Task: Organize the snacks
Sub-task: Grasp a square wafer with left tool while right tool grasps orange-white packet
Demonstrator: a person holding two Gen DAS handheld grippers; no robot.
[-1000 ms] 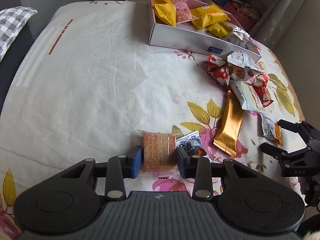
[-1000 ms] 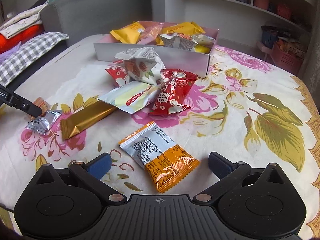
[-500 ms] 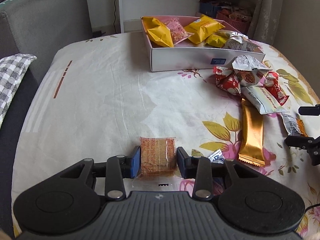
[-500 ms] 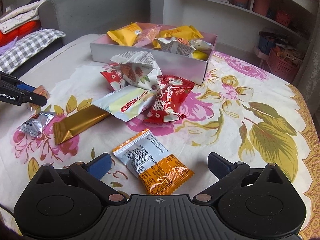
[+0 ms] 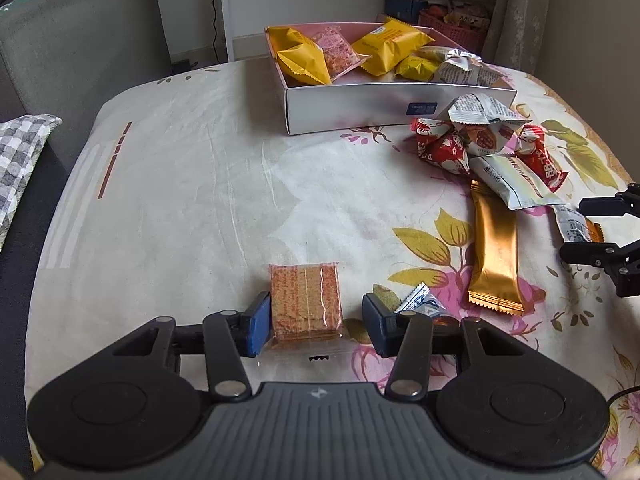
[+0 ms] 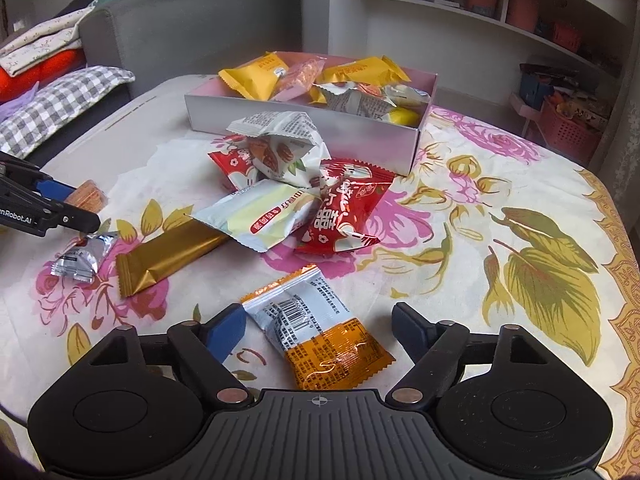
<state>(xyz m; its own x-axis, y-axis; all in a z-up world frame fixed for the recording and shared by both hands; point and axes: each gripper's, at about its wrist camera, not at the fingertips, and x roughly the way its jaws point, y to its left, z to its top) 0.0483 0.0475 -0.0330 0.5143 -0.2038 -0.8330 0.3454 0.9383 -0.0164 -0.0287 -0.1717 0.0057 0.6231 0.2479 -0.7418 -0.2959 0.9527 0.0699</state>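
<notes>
An orange cracker pack (image 5: pixel 306 302) lies between the fingers of my left gripper (image 5: pixel 316 322); the left pad touches it, the right pad stands apart, so the gripper is open. It also shows in the right wrist view (image 6: pixel 86 196). My right gripper (image 6: pixel 318 330) is open around an orange-and-white snack packet (image 6: pixel 316 330) lying on the flowered cloth. A white box (image 5: pixel 400 108) at the back holds several yellow and pink snacks. Loose snacks lie in front of it: a gold bar (image 5: pixel 494 248), red packs (image 6: pixel 344 208), a white pack (image 6: pixel 276 148).
A small silver packet (image 6: pixel 80 260) lies beside the left gripper's right finger. A grey sofa with a checked cushion (image 6: pixel 60 108) stands to the left. Shelves with baskets (image 6: pixel 560 40) are behind the table. The table's left part (image 5: pixel 180 184) is bare cloth.
The left gripper has risen and tilted up, then widened, its right finger coming off the cracker pack. The right gripper has shifted slightly forward over the orange-and-white packet.
</notes>
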